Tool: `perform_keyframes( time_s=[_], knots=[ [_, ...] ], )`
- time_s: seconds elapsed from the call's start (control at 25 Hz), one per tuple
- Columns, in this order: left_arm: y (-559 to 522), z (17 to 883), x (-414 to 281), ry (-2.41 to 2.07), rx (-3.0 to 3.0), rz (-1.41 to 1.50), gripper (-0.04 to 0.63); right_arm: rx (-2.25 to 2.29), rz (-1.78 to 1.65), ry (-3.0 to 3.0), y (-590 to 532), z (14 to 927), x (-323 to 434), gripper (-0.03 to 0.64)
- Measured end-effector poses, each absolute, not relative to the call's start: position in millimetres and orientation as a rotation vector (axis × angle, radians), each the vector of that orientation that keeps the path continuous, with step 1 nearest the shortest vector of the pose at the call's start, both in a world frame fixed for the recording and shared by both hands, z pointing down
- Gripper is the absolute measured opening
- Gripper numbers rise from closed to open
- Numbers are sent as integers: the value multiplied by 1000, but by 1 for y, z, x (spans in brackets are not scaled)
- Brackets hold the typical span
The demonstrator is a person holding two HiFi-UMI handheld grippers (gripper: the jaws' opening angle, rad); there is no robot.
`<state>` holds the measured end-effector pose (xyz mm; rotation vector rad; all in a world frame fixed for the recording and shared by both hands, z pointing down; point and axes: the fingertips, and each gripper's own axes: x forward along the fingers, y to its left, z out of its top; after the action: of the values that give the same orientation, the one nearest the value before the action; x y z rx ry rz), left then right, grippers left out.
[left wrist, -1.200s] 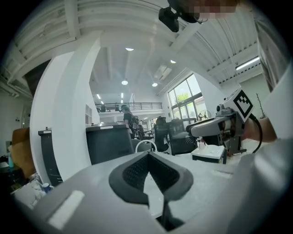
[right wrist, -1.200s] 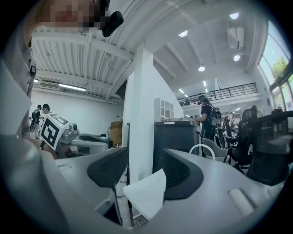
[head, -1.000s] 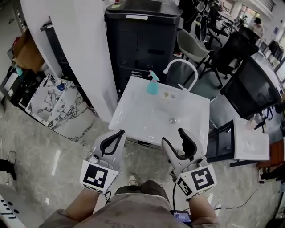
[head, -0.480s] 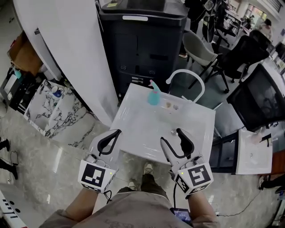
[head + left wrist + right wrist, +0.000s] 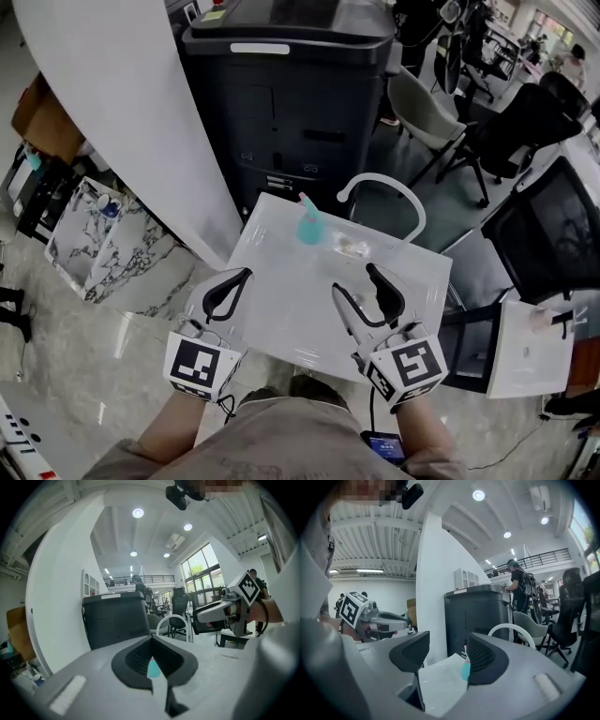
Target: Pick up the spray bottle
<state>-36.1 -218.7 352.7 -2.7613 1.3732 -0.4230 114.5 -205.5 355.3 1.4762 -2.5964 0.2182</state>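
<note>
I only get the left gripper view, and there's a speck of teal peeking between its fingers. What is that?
Observer: A teal spray bottle. It stands near the far edge of a white table, well ahead of the left gripper, whose fingers are closed on nothing.
Visitor: So is the other gripper holding something?
Observer: No. The right gripper hovers over the near part of the table, its fingers apart and empty.
Visitor: Is anything next to the bottle?
Observer: A few small pale bits lie just right of it, too small to identify.
</note>
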Motion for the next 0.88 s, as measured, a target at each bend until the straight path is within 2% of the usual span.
perform_keyframes(
  time_s=[0.88],
  knots=[
    [-262, 356, -10, 1353, -2770, -455, 0, 1500, 251, -2603, -253, 361, 137, 270]
  ],
)
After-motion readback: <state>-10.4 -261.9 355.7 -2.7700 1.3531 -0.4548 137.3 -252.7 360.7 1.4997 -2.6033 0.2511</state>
